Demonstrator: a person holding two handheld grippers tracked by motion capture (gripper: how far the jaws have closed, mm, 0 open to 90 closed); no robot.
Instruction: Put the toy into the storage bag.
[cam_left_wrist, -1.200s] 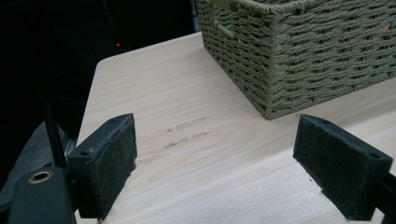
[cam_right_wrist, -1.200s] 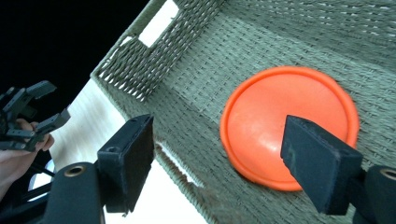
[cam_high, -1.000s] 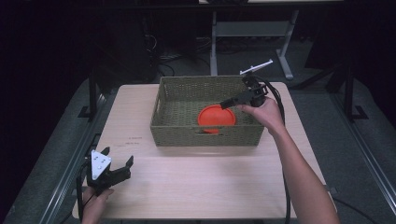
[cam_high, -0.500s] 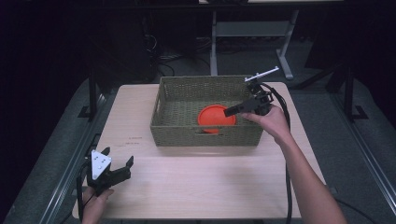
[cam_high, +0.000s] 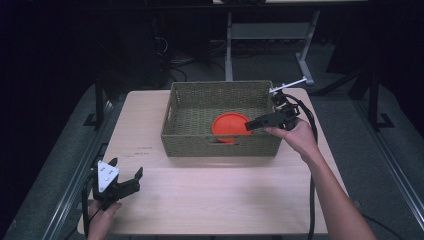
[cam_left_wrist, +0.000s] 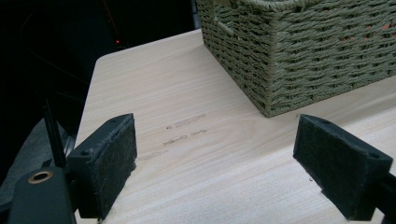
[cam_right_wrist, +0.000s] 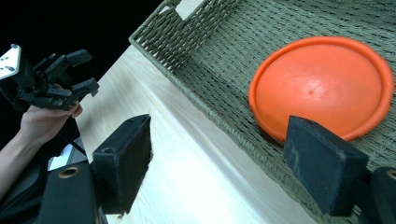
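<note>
Pale wooden counter (cam_high: 220, 195) carrying a green woven basket (cam_high: 220, 145) toward its far side, with an orange round plate (cam_high: 229, 125) lying flat on the basket floor, near the front wall and a little right of centre. Right tool (cam_high: 248, 126) held in the right hand (cam_high: 295, 135) above the basket's right end, reaching over the right rim with its tips just at the plate's right edge; contact with the plate cannot be told from the high view. Seen from the right gripper view: jaws spread wide and empty, one pad over the bare counter outside the basket wall, the other over the near rim of the orange plate (cam_right_wrist: 322, 86). Left tool (cam_high: 125, 184) low at the counter's near left corner, gripped by the left hand (cam_high: 100, 217), well apart from the basket. Jaws likewise wide and holding nothing in the left gripper view, with bare wood, some faint scuff marks (cam_left_wrist: 184, 130) and a corner of the basket (cam_left_wrist: 299, 56) between and beyond them. Dark floor and metal stand legs (cam_high: 270, 40) beyond the counter.
</note>
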